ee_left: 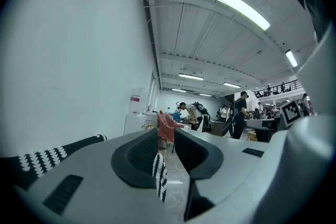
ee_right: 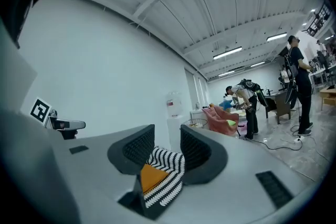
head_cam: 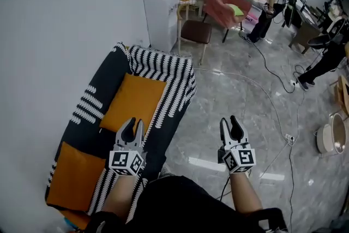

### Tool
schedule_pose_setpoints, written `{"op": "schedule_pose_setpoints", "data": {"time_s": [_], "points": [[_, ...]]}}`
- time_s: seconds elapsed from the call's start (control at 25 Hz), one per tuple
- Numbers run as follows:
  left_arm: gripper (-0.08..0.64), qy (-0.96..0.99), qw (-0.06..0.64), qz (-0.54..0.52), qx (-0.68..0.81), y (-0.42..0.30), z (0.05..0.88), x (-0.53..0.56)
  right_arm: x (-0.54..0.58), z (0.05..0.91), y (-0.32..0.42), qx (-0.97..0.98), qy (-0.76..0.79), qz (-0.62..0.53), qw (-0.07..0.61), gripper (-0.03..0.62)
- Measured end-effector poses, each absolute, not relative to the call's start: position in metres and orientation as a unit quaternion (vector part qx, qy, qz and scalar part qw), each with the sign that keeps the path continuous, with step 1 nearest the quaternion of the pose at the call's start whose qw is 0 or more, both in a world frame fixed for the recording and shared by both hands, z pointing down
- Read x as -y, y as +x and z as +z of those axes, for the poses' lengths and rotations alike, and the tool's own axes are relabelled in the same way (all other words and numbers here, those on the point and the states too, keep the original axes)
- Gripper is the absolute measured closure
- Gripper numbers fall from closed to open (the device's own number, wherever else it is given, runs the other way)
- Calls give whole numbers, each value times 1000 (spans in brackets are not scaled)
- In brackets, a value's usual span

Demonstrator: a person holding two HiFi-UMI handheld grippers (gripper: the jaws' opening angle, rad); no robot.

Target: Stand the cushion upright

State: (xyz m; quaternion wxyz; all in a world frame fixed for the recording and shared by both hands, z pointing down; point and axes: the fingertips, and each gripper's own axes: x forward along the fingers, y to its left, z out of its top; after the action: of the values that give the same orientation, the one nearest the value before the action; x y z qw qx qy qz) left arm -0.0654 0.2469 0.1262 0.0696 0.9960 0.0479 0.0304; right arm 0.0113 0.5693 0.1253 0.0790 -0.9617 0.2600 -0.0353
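The flat orange square fabric cushion (head_cam: 133,101) lies face-up on the seat of the black sofa with white dash and stripe pattern (head_cam: 87,109); its longer side runs along the sofa's length, from the near end by me toward the far striped end panel (head_cam: 163,68); its broad face points at the ceiling, not out into the room. Its far edge seems to meet that striped panel, though from my head view I cannot be sure they touch; its wall-side edge lies beside the black backrest, and its room-side edge stops short of the striped front border of the seat. A second orange cushion (head_cam: 71,174) lies flat at the near end, with a bare strip of black seat between the two. My left tongs (head_cam: 134,124) hang level just over the sofa's front border, near the cushion's near corner, jaws a narrow slit apart with nothing pinched between them; my right tongs (head_cam: 229,121) hang over the glossy grey floor (head_cam: 234,84), well apart from the sofa, jaws a little wider and likewise empty. The sofa backs onto the white wall (head_cam: 60,24); beyond its far end stand a white water dispenser (head_cam: 161,19) and a chair with a brown seat (head_cam: 195,31); the floor on the room side lies open but for a thin cable (head_cam: 262,93).
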Motion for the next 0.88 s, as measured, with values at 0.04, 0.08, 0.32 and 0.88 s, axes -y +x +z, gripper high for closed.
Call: {"op": "schedule_pose_setpoints", "data": {"time_s": [0.04, 0.08, 0.32, 0.88], "points": [[453, 996, 72, 30, -45, -58, 126, -235, -557, 123, 22, -263, -961, -33, 79, 421], [453, 996, 73, 29, -42, -51, 127, -222, -544, 122, 32, -267, -960, -31, 77, 420], [453, 997, 72, 29, -3, -29, 131, -145, -460, 121, 83, -304, -949, -30, 79, 421], [453, 980, 83, 51, 173, -50, 158, -27, -271, 147, 169, -488, -869, -61, 58, 425]]}}
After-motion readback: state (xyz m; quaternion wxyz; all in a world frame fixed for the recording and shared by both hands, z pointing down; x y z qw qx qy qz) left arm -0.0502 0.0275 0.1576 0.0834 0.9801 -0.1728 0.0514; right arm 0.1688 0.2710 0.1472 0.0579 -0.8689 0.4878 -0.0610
